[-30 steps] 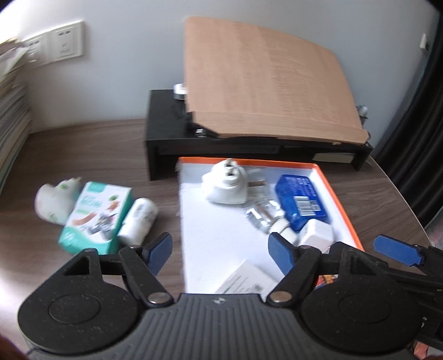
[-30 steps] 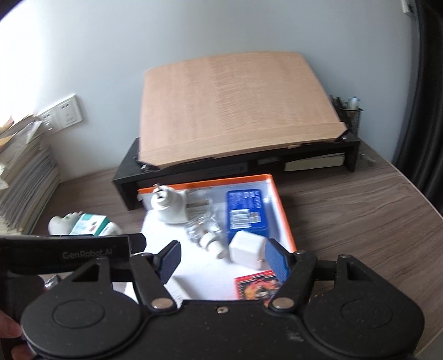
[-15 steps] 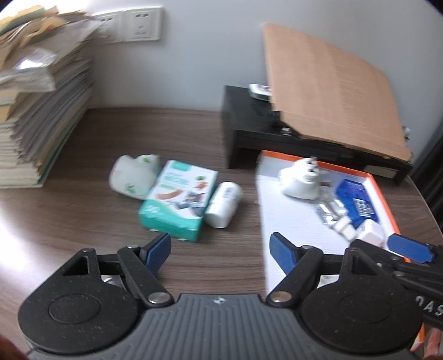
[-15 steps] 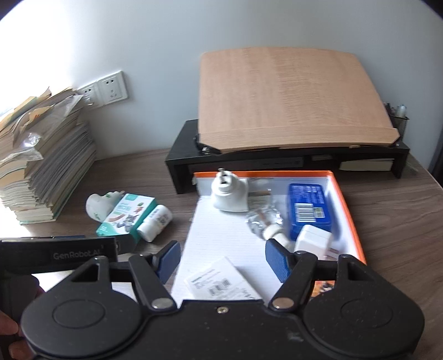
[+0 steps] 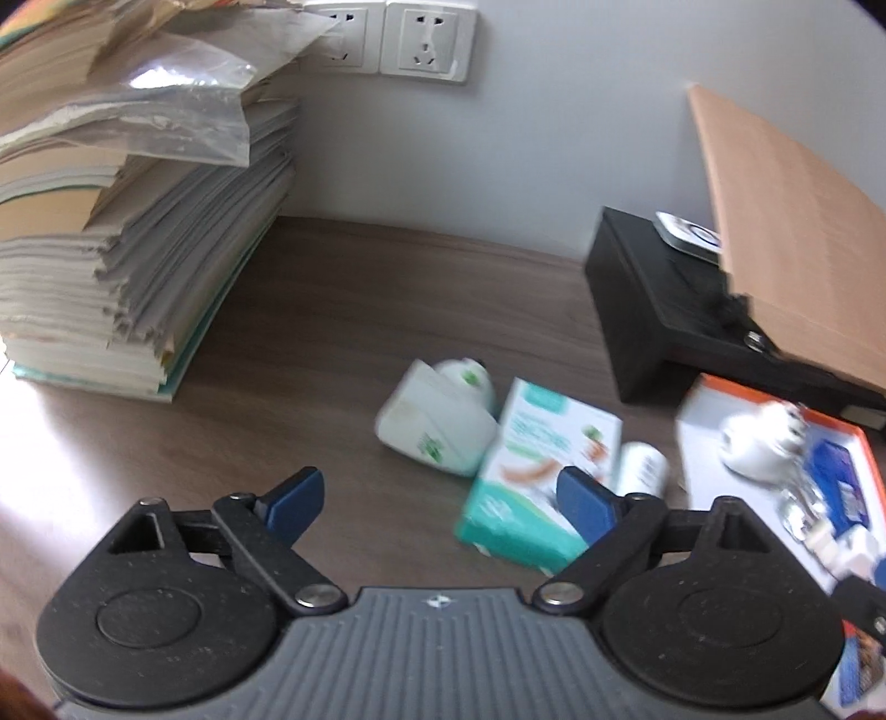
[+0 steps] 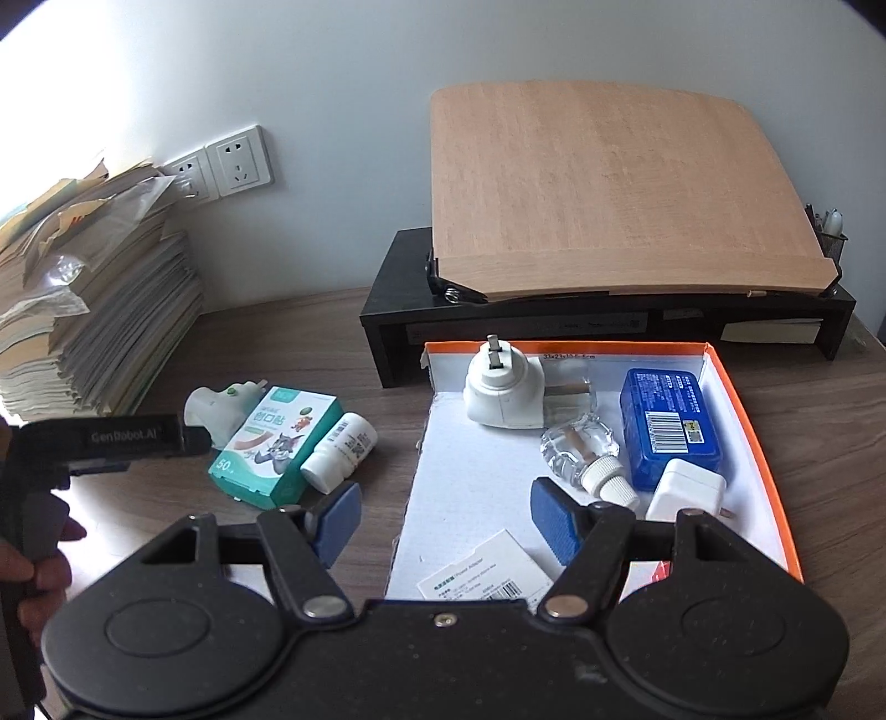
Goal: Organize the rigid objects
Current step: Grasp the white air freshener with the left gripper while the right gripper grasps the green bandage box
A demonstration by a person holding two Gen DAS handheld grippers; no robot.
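Observation:
My left gripper [image 5: 437,498] hovers over the dark wood table, its jaws opening with nothing gripped. Just beyond its right finger lie a green-and-white box [image 5: 531,471], a white plug-in device [image 5: 437,421] and a small white bottle [image 5: 642,468]. My right gripper [image 6: 446,518] is open and empty above the left edge of the orange-rimmed tray [image 6: 775,498]. The tray holds a white adapter [image 6: 504,390], a blue box [image 6: 670,426], a clear vial [image 6: 581,451], a white charger [image 6: 684,490] and a leaflet [image 6: 487,570].
A tall stack of papers [image 5: 111,249] fills the left side under the wall sockets [image 5: 426,39]. Behind the tray a black stand [image 6: 609,327] carries a tilted wooden board [image 6: 609,194]. A hand on the left tool's black housing [image 6: 111,443] shows at the left.
The left view has swung left, away from the tray toward the loose items and the paper stack, and its jaws have widened. The right view shifted a little left; its jaws look unchanged.

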